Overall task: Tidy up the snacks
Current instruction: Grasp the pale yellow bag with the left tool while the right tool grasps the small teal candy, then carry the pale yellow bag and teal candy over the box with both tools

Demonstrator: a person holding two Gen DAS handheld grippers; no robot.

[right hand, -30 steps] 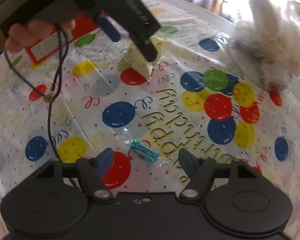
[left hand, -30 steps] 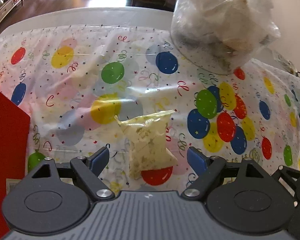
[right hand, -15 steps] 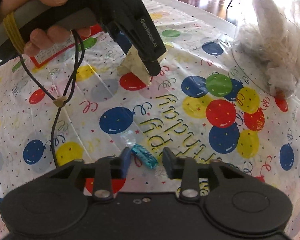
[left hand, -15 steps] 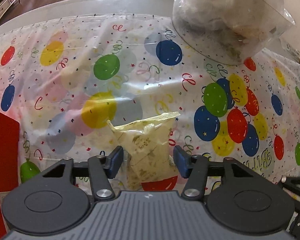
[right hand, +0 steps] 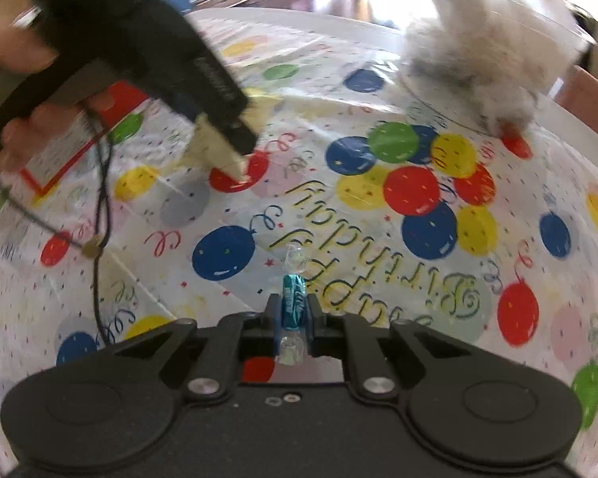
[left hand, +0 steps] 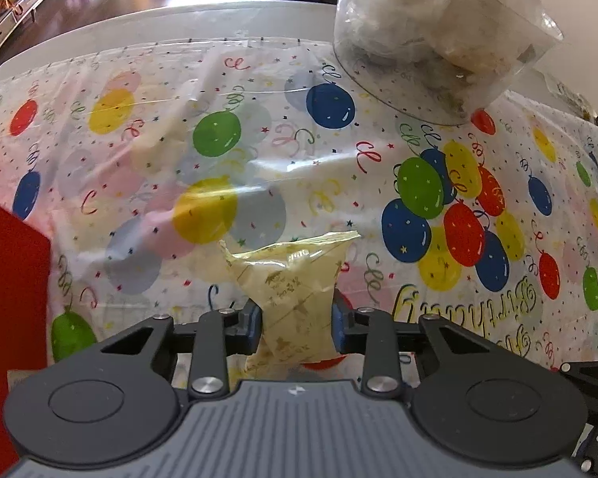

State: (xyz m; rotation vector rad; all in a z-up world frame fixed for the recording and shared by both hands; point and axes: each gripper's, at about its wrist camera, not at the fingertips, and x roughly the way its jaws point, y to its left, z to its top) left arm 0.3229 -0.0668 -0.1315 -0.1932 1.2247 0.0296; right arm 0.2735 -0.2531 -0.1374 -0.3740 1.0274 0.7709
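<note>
My left gripper [left hand: 297, 324] is shut on a pale yellow snack packet [left hand: 295, 294], which sticks out forward over the balloon tablecloth [left hand: 219, 127]. The same gripper shows in the right wrist view [right hand: 235, 147], far left, with the yellow packet [right hand: 219, 151] between its fingers, low over the table. My right gripper [right hand: 293, 312] is shut on a small teal wrapped candy [right hand: 294, 294] with clear twisted ends, just above the tablecloth [right hand: 378, 247].
A clear plastic container [left hand: 438, 36] full of white wrapped snacks stands at the far right of the table; it also shows blurred in the right wrist view [right hand: 486, 51]. A red box [left hand: 8, 298] sits at the left edge. A cable [right hand: 99, 215] hangs from the left gripper.
Both grippers have closed: the left on the yellow packet, the right on the teal candy, which has turned to point forward between the fingers.
</note>
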